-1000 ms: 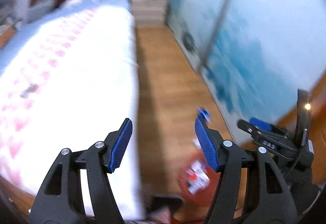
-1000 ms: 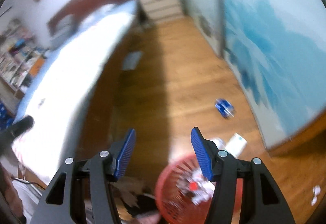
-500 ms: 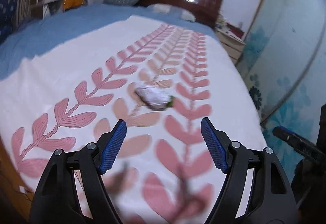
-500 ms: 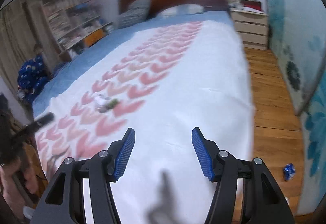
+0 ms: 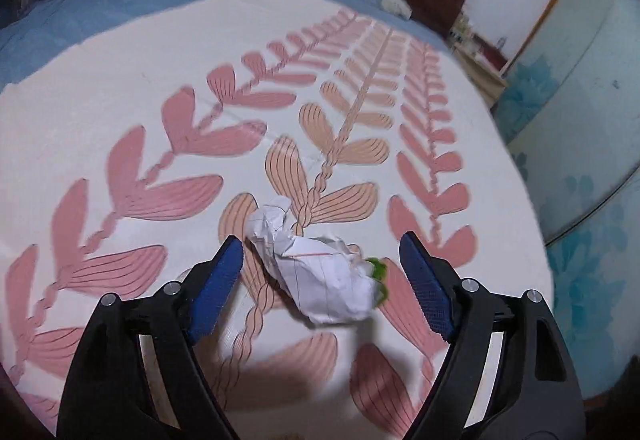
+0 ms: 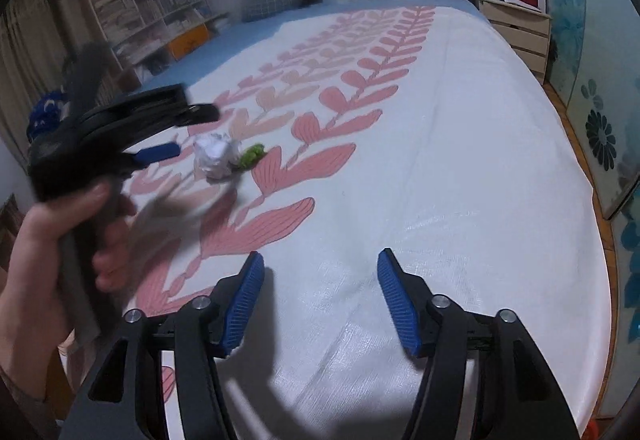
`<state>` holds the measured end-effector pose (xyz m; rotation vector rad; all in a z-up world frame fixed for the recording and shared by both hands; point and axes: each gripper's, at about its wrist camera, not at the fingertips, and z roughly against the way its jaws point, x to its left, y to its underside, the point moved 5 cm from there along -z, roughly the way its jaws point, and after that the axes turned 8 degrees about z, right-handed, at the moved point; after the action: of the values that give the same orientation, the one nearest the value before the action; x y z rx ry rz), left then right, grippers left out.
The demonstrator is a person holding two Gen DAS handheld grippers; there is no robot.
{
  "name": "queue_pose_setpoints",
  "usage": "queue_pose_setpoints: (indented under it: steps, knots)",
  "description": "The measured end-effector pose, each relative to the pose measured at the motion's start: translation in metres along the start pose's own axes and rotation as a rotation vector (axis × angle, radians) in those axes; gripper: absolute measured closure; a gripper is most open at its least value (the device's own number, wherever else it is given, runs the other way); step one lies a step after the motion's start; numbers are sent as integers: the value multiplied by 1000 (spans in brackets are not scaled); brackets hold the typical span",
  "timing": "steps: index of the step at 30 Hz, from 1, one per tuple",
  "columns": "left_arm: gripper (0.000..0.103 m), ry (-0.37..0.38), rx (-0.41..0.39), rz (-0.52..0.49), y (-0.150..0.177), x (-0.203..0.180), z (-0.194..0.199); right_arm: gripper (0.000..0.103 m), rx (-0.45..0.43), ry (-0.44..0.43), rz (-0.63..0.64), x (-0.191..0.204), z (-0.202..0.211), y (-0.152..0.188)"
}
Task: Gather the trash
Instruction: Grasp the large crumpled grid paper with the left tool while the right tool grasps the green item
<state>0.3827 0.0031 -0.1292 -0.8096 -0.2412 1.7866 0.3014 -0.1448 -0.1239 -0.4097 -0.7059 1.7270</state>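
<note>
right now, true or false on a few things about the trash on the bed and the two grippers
1. A crumpled paper ball lies on the bedspread. True.
2. The left gripper is clamped on the paper. False: its jaws are opening, either side of the paper, not pressing it.
3. A small green scrap lies beside the paper. True.
4. The right gripper holds a blue wrapper. False: nothing is between its opening jaws.

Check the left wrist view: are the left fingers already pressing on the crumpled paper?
No: the crumpled paper lies on the bedspread between the left gripper's opening fingers, untouched.
</note>
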Motion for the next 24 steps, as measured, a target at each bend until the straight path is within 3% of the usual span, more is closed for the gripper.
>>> queue_pose_setpoints:
  steps: [3,6,10,16,20,24]
  knots:
    - [25,-34,61,49,3,13,-21,27,10,24,51,8,-5,-1]
    - [47,-5,63,68,2,18,-18,25,14,24,60,8,-6,-1]
    - [57,5,66,67,3,25,-11,25,9,20,57,7,-6,-1]
    - [58,-17,25,86,-4,39,9,27,-13,5,54,5,-2,-7]
    - [58,-29,-18,82,-6,53,30,30,-66,-5,102,14,-7,-45]
    - [58,-53,-44,91,-8,73,47,33,-54,-24,160,35,-43,-88]
